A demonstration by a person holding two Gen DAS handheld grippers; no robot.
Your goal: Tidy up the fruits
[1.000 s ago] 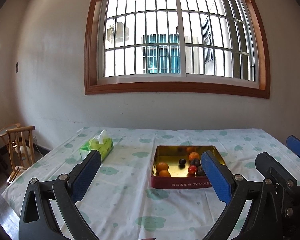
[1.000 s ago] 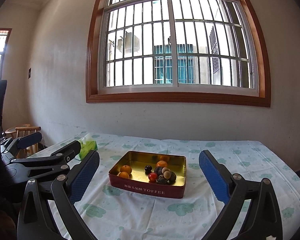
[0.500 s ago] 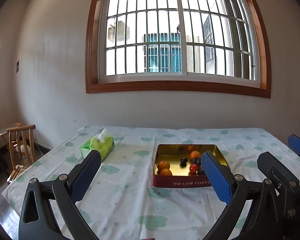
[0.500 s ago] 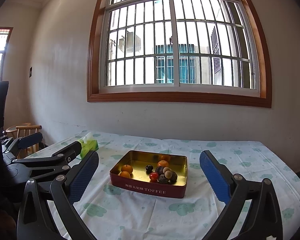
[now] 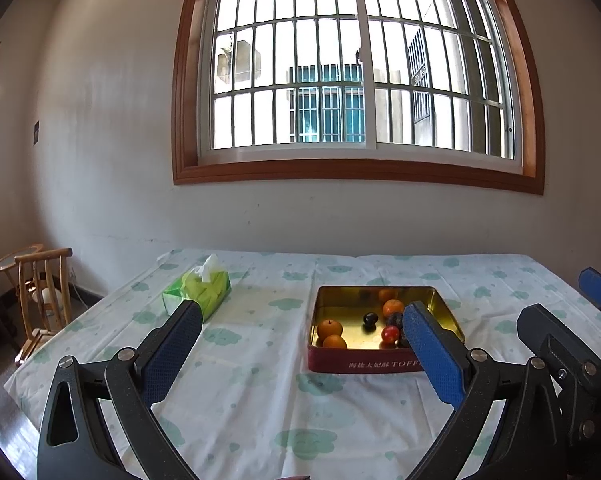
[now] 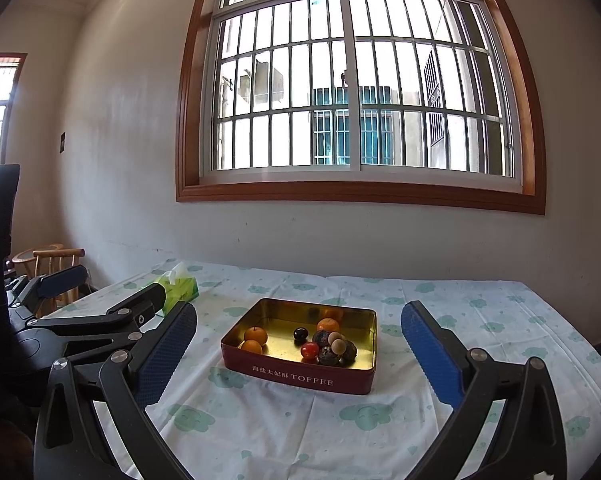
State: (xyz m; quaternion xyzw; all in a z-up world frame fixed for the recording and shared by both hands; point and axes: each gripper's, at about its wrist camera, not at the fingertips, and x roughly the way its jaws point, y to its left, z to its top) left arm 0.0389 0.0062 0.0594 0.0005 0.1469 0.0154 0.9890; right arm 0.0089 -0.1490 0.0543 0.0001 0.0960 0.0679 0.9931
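My left gripper (image 5: 300, 350) and my right gripper (image 6: 298, 350) hang above the near part of the table (image 6: 480, 308), each with its blue-padded jaws spread wide and nothing between them. One red toffee tin (image 6: 300, 376), lid off and gold inside, sits on the cloud-print tablecloth (image 5: 260, 384) toward the middle of the table; in the right wrist view it lies dead ahead between my jaws, in the left wrist view ahead and to the right.

All the fruit lies inside the tin. Two oranges (image 6: 255, 335) lie together at its left end, a third orange (image 6: 327, 325) sits farther back, one dark plum (image 6: 299, 334) lies alone in the middle, and one red cherry tomato (image 6: 309, 350) is just beside a cluster of dark, wrinkled fruits (image 6: 328, 354) with two pale round ones (image 6: 337, 346) on top. How many dark fruits make up that cluster I cannot tell. In the left wrist view my own right-hand pad covers the tin's near right corner and part of the cluster.

One green tissue box (image 5: 198, 292) stands to the far left, well apart from the tin. Bare cloth surrounds the tin on every side, broadest on the near side and to the right. A wooden chair (image 5: 44, 280) stands off the table's left edge, below the barred window (image 5: 360, 68).
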